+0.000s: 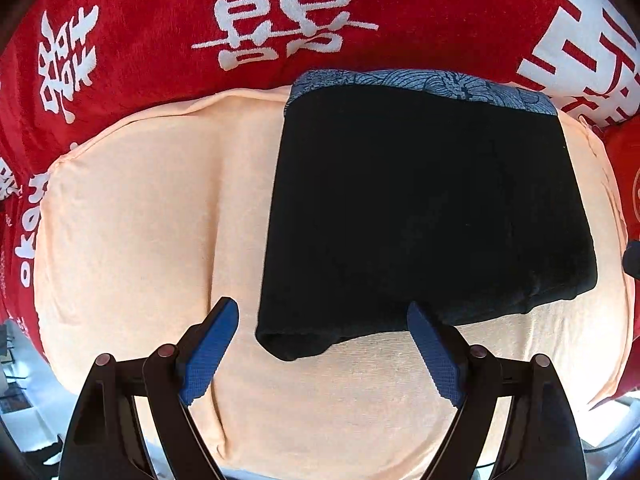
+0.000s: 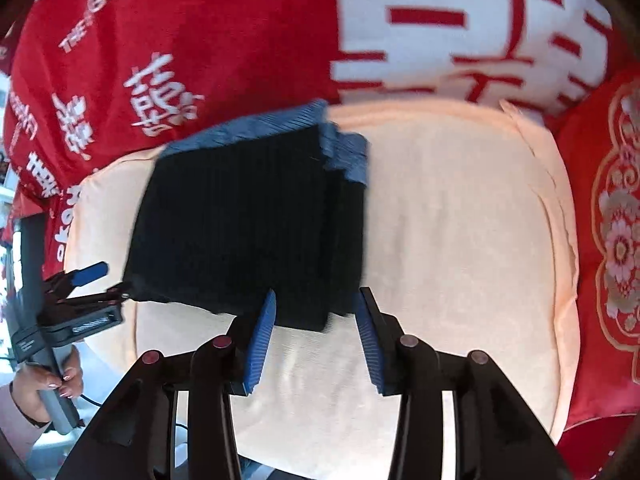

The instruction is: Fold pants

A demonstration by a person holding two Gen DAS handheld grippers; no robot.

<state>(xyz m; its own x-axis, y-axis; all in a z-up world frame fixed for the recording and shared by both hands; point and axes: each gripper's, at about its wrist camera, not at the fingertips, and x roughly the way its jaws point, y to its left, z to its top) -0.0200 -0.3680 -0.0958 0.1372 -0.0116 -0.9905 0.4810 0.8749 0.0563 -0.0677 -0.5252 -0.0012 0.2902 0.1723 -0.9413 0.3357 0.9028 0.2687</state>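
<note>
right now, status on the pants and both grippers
Left gripper open, empty. Right gripper open, empty. Black pants folded on peach cushion. Nothing in the way.

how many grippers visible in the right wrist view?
2. The right gripper fills the bottom centre, jaws open over the near edge of the folded black pants. The left gripper is at the left edge, beside the pants' corner.

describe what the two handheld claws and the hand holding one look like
Each claw has black angular linkage arms with round dull-red pivot caps and blue ribbed pads: left claw, right claw. The hand grips a grey handle with a dark cable; pale sleeve, long light nails.
</note>
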